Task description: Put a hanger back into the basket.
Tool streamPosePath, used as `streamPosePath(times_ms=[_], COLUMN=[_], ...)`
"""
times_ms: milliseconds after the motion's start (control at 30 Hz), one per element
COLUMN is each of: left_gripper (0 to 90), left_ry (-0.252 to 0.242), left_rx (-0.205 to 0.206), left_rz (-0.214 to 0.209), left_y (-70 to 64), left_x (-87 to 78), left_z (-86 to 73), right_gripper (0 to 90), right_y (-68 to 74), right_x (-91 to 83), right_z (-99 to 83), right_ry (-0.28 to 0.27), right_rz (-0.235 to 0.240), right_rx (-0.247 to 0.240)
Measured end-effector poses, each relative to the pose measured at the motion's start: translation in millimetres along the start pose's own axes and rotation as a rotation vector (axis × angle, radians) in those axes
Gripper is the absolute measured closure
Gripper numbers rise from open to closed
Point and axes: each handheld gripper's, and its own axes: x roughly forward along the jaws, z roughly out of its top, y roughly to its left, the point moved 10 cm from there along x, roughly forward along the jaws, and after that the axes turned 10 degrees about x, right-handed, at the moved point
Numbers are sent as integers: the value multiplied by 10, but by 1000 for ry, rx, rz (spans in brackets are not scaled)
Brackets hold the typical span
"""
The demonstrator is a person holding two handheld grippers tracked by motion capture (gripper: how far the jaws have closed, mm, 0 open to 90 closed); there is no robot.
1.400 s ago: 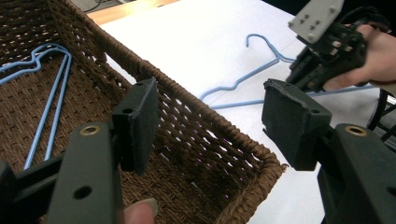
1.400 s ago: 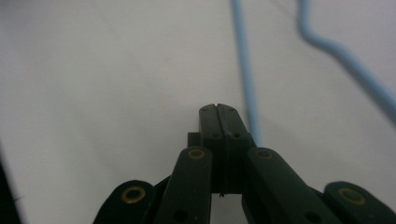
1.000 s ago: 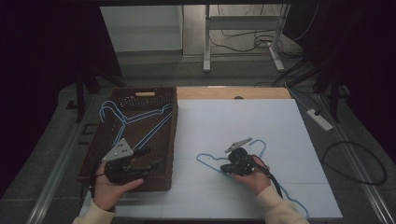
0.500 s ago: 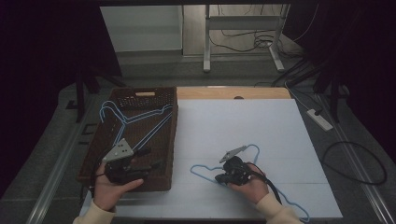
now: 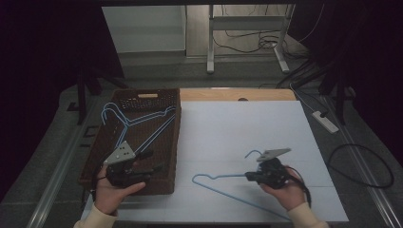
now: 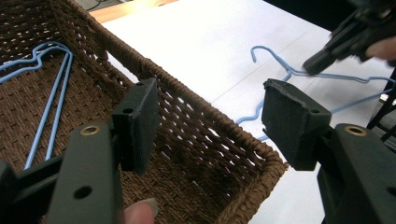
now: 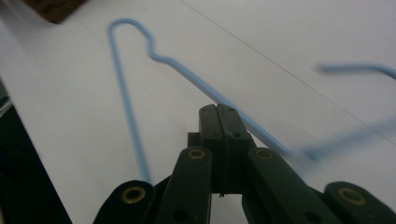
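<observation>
Right claw [image 5: 253, 176] clamped on light, springy wire hanger [image 5: 223, 183] near its neck — left claw [image 5: 151, 161] wide over basket [image 5: 142, 97].

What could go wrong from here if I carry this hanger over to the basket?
1. The right tongs are shut on the hanger near its neck, so the long wire may swing or twist out of the grip.
2. The hanger's far end could catch the basket rim on the way in.
3. The left tongs hang open over the basket's near end, and two hangers already lie inside: a collision or tangle seems possible.
</observation>
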Motion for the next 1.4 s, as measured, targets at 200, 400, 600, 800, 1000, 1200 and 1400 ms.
streamPosePath(times_ms=[200,400,600,800,1000,1200,1400], left_gripper=[377,377,378,378,377,377,378], left_ry=[-1,3,2,2,4,6,1], left_rx=[1,4,2,3,2,2,2], left_rz=[-2,-3,-2,-1,1,0,2], left_y=[-16,-23,-20,-19,-11,-8,-4], left_x=[1,14,8,8,12,16,0], left_z=[13,8,8,7,0,-7,5], right_gripper=[900,900,900,900,900,900,900], right_y=[-298,-395,-514,-693,-919,-1028,-967], right_x=[-202,-199,-168,-136,-9,91,94], right_z=[-432,-646,-620,-489,-210,-27,72], right_ry=[90,167,172,167,139,135,82], right_rz=[-94,-130,-151,-169,-184,-201,-186], right_rx=[15,-9,-12,-10,-3,-12,52])
